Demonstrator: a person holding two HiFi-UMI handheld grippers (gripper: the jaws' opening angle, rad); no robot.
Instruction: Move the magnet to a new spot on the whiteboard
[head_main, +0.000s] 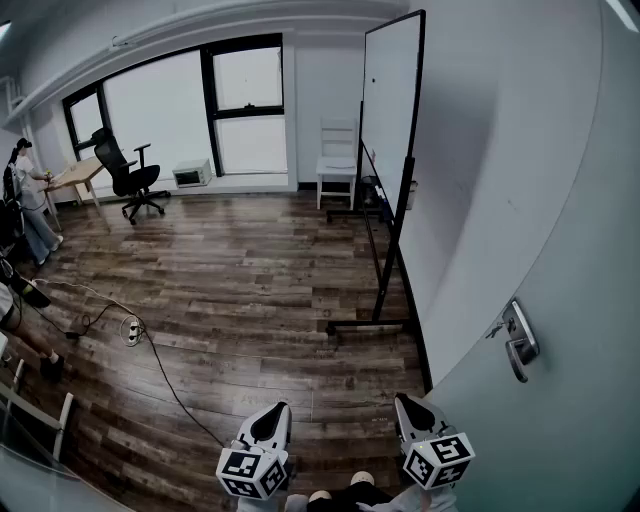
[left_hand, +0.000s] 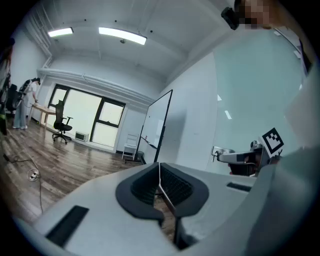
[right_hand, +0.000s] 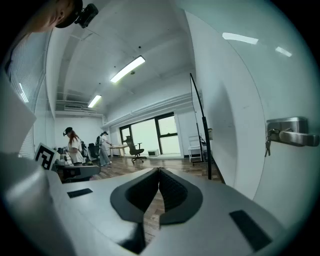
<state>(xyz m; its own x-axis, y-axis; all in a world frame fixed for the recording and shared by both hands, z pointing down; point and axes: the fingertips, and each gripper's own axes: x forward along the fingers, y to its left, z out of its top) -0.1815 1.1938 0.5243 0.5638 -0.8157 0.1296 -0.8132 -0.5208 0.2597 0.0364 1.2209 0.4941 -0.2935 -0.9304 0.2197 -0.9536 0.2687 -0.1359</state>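
The whiteboard (head_main: 390, 105) stands on a black wheeled frame along the right wall, well ahead of me. A tiny dark dot, probably the magnet (head_main: 372, 80), sits on its upper left area. Both grippers hang low near my body, far from the board. My left gripper (head_main: 270, 422) is shut with nothing between its pads (left_hand: 159, 169). My right gripper (head_main: 410, 412) is also shut and empty, its tips (right_hand: 159, 172) meeting. The board (left_hand: 157, 125) shows edge-on in the left gripper view, and its black frame (right_hand: 201, 125) shows in the right gripper view.
A grey door with a metal handle (head_main: 519, 341) is close on my right. A white chair (head_main: 337, 160) stands behind the board, and an office chair (head_main: 130, 178) and desk are at the far left. A person (head_main: 25, 205) stands there. Cables (head_main: 130, 330) trail over the wooden floor.
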